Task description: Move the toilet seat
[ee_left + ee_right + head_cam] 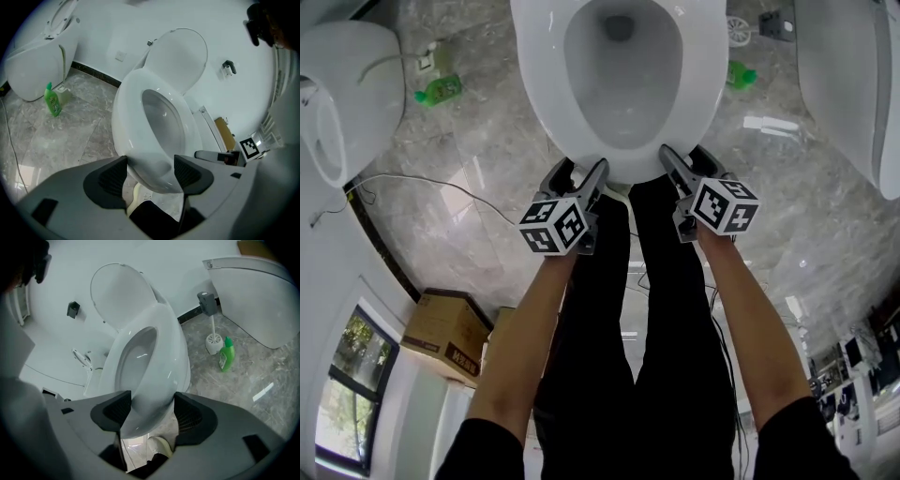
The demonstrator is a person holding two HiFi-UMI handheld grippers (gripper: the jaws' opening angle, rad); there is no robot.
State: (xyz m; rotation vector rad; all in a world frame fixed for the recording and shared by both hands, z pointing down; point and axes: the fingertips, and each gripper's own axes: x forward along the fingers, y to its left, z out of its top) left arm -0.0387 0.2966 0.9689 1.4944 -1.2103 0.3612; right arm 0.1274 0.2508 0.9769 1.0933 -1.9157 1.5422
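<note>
Toilet seat: the toilet seat (536,84) lies flat on the bowl, with its front rim closest to me. The lid (180,58) stands upright behind the seat.

Left gripper: the left gripper (579,172) is at the seat's front rim, just to one side of its middle. Its jaws are released and stand apart with the rim between them. I see no pinch in the left gripper view (150,171).

Right gripper: the right gripper (687,161) is at the same front rim, just to the other side of the middle. Its jaws are also released and straddle the rim (152,411).

Why placed so: I judge that I work from the front rim because it lies farthest from the hinge behind the seat, so it swings most easily. Keeping the pair level either side of the middle should stop the seat twisting.

Why angled so: both grippers point steeply down at the seat, which I take to be for getting one jaw above the rim and one below.

Count, grippers: two.

Count, toilets: three, the seat's own and one neighbouring toilet (347,84) well apart on each side.

Count, green bottles: two, one green bottle (439,89) on the floor (487,159) on each side of the seat.

Count, toilet brush: one toilet brush (213,341), beyond the seat on the right gripper's side.
</note>
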